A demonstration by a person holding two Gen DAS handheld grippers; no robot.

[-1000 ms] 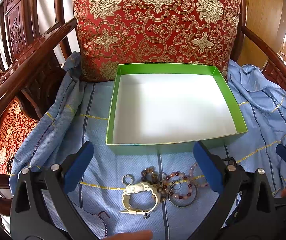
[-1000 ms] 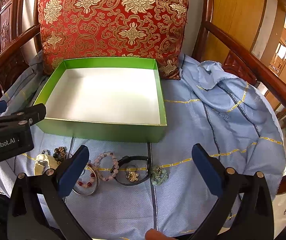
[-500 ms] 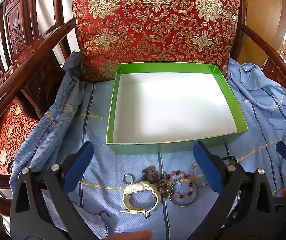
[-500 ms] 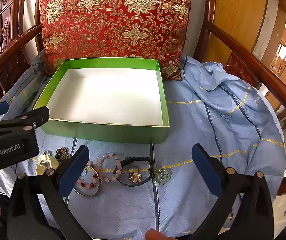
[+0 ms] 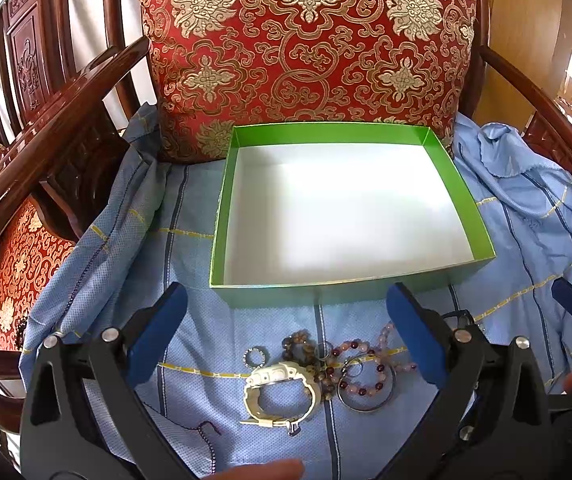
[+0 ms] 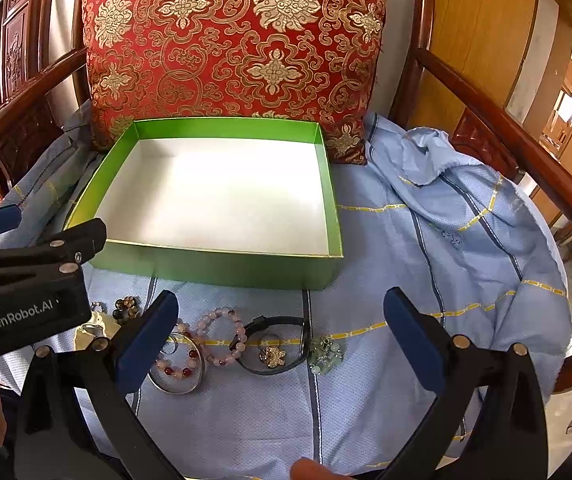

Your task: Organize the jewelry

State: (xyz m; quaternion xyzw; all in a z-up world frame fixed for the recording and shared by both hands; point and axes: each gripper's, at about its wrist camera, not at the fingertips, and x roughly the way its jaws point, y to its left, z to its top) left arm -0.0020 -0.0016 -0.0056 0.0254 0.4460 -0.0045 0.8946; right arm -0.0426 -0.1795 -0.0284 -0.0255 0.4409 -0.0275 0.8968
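Wooden chair (image 5: 66, 92) with red cushion (image 5: 305, 48) at the far side, blue cloth (image 5: 190, 320) spread over the seat. Hardly changed since a second ago: right view nudged slightly forward, so box (image 6: 214, 268) and jewelry sit a touch lower in frame; left view about the same. Green box (image 5: 270, 294) lying open in the middle, white inside, nothing in it, long axis running left to right, far wall against the cushion.

Left gripper (image 5: 286, 340) held low over the near edge of the seat, aimed toward the box, fingers (image 5: 158, 332) spread wide, holding nothing. Right gripper (image 6: 278, 340) just to its right, likewise level, fingers (image 6: 413, 340) wide apart and empty.

Jewelry in a row on the cloth just near of the box: white watch (image 5: 282, 394) lying flat, strap looped, beside a small ring (image 5: 254, 357), brown beads (image 5: 297, 342), steel bangle (image 6: 178, 368), pink bracelet (image 6: 222, 336), black band (image 6: 274, 344) around a gold charm (image 6: 273, 356), green beads (image 6: 325, 354) at the right end.
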